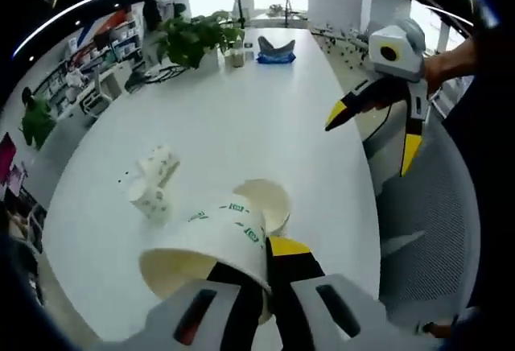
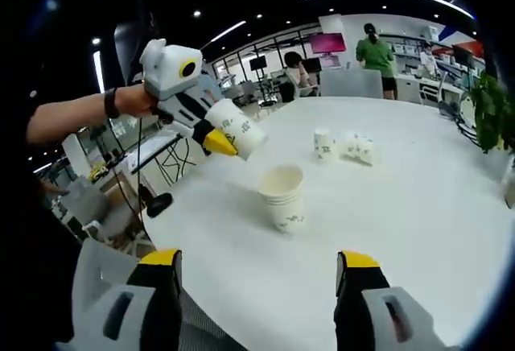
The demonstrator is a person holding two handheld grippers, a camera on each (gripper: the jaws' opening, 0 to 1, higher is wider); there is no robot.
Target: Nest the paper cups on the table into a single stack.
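**Held cup could miss the stack**

My left claw gripped 1 paper cup by its wall, tilted, above and beside the nested stack on the bench. Lowered crooked, it could catch the rim and topple the stack. My right claw hung open, near the stack. 2 loose cups lay farther off.

The left claw is clamped on the wall of a paper cup, which lies tipped with its mouth toward the camera. Just beyond the claw's tips an upright stack of cups stands on the white counter. Left of it sit two more cups, one upright, one tipped. The right claw hangs spread above the counter's right edge.
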